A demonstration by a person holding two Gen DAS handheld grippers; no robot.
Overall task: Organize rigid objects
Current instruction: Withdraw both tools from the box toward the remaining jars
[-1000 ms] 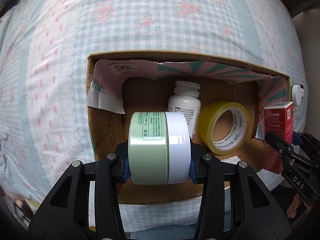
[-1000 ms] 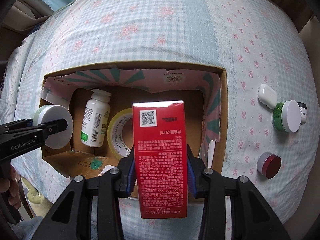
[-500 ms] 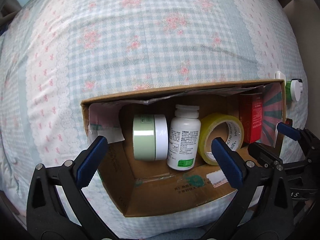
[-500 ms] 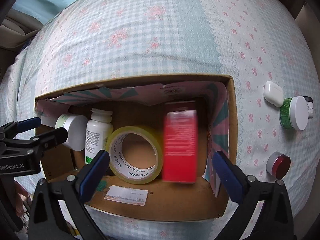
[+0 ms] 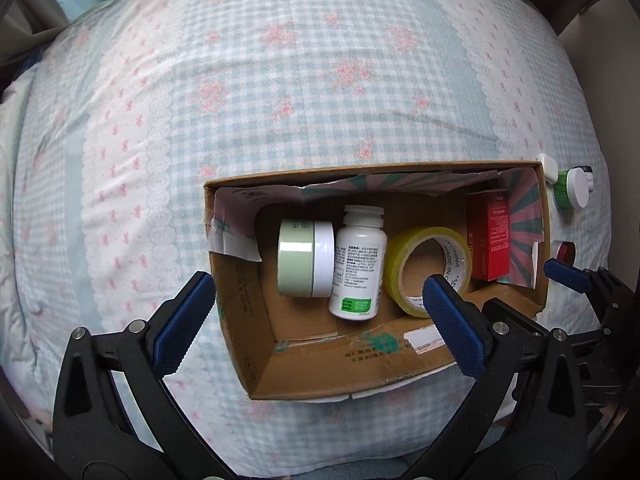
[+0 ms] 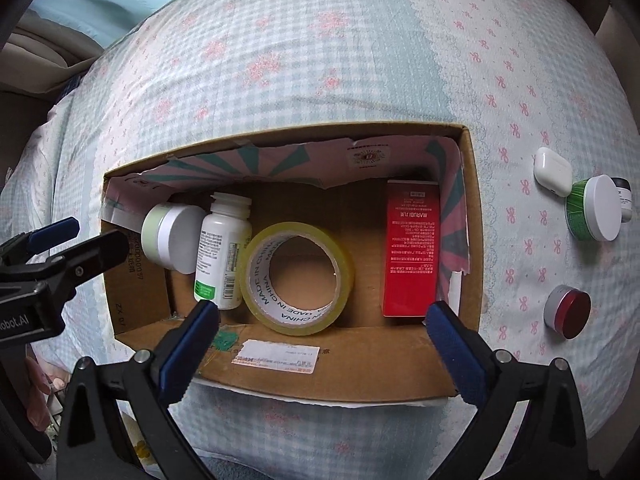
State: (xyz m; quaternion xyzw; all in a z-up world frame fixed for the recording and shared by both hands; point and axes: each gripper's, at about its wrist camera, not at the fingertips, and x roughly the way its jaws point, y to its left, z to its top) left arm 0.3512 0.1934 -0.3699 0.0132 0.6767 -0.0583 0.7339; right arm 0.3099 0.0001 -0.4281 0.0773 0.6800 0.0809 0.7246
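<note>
As you look down over the bed, both tools hang above an open cardboard box [image 6: 466, 240] resting on a checked, flowered bedspread [image 6: 320, 60]. Your left gripper [image 5: 320, 308] has its jaws spread wide with nothing between them, and your right gripper [image 6: 320, 340] is just as wide and just as empty.

Four things already lie in the box. Going left to right: a pale green jar [image 6: 170, 238] on its side, touching a white pill bottle [image 6: 222, 252] that lies with its cap toward the far wall; then a roll of yellow tape [image 6: 298, 278] leaning against the bottle; then, a little apart, a red carton [image 6: 412, 248] lying flat beside the right wall.

By the look of it, the sorting is about half done. Four more things wait on the bedspread to the right of the box: a white earbud case [image 6: 552, 172] farthest off, a green tub with a white lid [image 6: 592, 218] nearer, a small dark-capped jar [image 6: 624, 200] tucked just behind that tub, and a red-lidded tin [image 6: 568, 312] nearest you.

Nothing lies between the box and those four, though the right wall of the box stands in the path, so your right hand would likely need to clear it. Bare floor shows in the box between the tape and the carton.
</note>
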